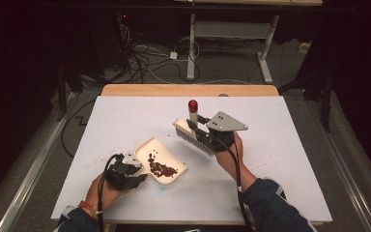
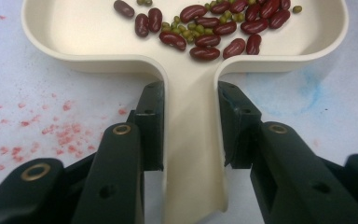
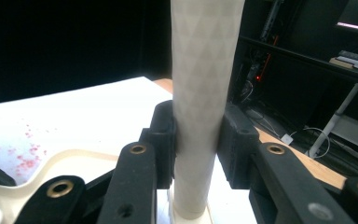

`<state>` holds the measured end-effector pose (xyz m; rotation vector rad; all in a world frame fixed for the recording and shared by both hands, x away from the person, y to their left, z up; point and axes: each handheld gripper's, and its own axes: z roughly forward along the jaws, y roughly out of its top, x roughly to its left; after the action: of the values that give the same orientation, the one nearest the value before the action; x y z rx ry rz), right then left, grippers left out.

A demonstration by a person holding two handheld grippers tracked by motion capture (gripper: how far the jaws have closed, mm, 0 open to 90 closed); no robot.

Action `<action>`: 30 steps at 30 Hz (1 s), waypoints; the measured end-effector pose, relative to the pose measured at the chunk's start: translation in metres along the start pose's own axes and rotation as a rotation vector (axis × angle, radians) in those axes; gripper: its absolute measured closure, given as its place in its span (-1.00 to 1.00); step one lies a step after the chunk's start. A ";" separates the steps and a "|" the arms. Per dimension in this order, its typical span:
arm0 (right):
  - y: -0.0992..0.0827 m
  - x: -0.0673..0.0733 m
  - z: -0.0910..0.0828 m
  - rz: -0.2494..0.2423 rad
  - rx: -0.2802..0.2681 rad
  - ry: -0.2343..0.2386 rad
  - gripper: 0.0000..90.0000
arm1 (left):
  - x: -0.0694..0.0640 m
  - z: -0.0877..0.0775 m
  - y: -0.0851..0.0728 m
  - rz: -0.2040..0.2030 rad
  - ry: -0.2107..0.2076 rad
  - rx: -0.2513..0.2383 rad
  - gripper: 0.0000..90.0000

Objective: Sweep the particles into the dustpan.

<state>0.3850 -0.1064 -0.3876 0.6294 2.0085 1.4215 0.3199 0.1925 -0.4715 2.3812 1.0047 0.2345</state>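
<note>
High view shows the left hand-held gripper (image 1: 136,170) low on the white desk (image 1: 125,121), its jaws clamped on the handle of a cream dustpan (image 1: 160,157) whose tray lies just beyond the jaws, flat on the desk. A heap of beans (image 1: 162,168) sits in the tray close to the handle end. Up and to the right of that gripper, well apart from it, the right hand-held gripper (image 1: 207,135) holds a brush (image 1: 193,137) by its pale handle; the handle's red cap (image 1: 192,105) stands above the jaws and the bristle head hangs level in the air just past the dustpan's far rim.

The left gripper view adds what the high view cannot: the beans (image 2: 214,25) are dark red kidney beans mixed with small green ones, and both black pads press on the narrow dustpan handle (image 2: 192,140) from either side (a firm, narrow grip). Red speckles (image 2: 51,133) stain the desk to the left of the jaws, and a faint blue smudge (image 2: 303,88) lies to their right.

The right gripper view shows the brush handle (image 3: 200,93) rising upright between its pads, gripped on both sides, its surface patterned with small triangles. Part of the dustpan rim (image 3: 60,161) shows low at the left of these jaws, with the same red speckles (image 3: 30,158) on the desk beyond
</note>
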 end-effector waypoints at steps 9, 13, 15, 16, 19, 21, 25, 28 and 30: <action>-0.006 -0.009 0.027 -0.041 0.026 0.006 0.56 | 0.002 0.001 -0.001 -0.013 -0.011 -0.003 0.41; -0.002 -0.018 0.043 -0.045 0.025 0.014 0.56 | 0.002 0.001 -0.001 -0.018 -0.012 -0.006 0.42; -0.002 -0.020 0.051 -0.037 0.027 0.013 0.56 | 0.002 0.001 -0.001 -0.020 -0.014 -0.007 0.41; -0.003 -0.021 0.055 -0.036 0.028 0.009 0.56 | 0.002 0.001 -0.001 -0.022 -0.019 -0.005 0.41; -0.006 -0.017 0.066 -0.051 0.033 0.019 0.56 | 0.003 0.002 0.000 -0.022 -0.019 -0.006 0.41; -0.007 -0.011 0.070 -0.051 0.028 0.027 0.56 | 0.002 0.002 -0.001 -0.022 -0.016 -0.006 0.41; -0.006 0.011 0.070 -0.081 0.051 0.070 0.55 | 0.001 0.003 -0.002 -0.020 -0.011 -0.007 0.41; -0.006 0.027 0.060 -0.074 0.037 0.117 0.55 | 0.001 0.002 -0.003 -0.024 -0.014 -0.008 0.41; -0.004 0.035 0.052 -0.059 0.037 0.163 0.55 | 0.001 0.003 -0.002 -0.022 -0.009 0.002 0.41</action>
<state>0.3968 -0.0495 -0.4112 0.4784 2.1653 1.4443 0.3202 0.1928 -0.4755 2.3693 1.0271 0.2146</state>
